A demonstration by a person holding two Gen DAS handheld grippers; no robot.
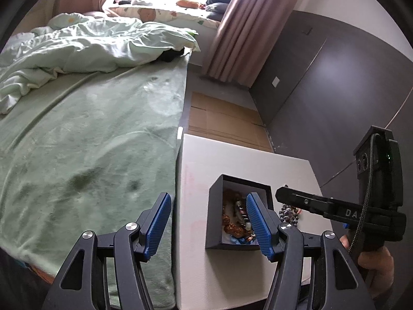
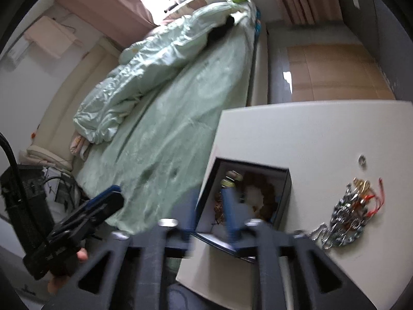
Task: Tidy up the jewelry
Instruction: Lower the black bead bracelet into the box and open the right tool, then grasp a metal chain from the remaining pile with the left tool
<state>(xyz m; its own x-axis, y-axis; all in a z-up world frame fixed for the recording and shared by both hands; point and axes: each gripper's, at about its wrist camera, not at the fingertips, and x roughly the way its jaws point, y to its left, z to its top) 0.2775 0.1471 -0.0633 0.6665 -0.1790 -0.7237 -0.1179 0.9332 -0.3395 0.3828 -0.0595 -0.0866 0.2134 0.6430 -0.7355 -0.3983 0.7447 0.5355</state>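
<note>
A: Left gripper [image 1: 209, 223], jaws?

B: Wide apart, nothing btwn the blue ribbed pads [image 1: 259, 226]. Right pad sits over the open square black cardboard box [image 1: 215, 222], left pad out over the edge of the pale green fleece bed blanket [image 1: 90, 134].

A: And inside the box?

B: Brown beaded bracelets [image 1: 233, 226] plus mixed small beads. Some blue & white bits at the near corner, too small to name.

A: Right gripper [image 2: 210, 214]?

B: Blurred in its own view. Blue pads [image 2: 231, 214] look parted w/ a moderate gap, nothing gripped as far as I can see. Right pad is over the box interior, left one at the box's near-left wall. In the left wrist view its black tip [image 1: 286, 195] pokes in just beyond the box's right wall.

A: Anything outside the box?

B: Yes, to the right of the right jaws: a loose heap of silver chain and metal jewelry with red cord [image 2: 348, 211], lying on the white tabletop [image 2: 322, 134], near the box but not touching it. Further out, a single small silver ring [image 2: 363, 159], apart from the heap.

A: Beyond that?

B: Rumpled light green quilt [image 1: 85, 41] at the far end of the bed, dusty pink curtain [image 1: 247, 25] by the window, flat brown cardboard [image 1: 224, 118] on the floor past the table.
</note>
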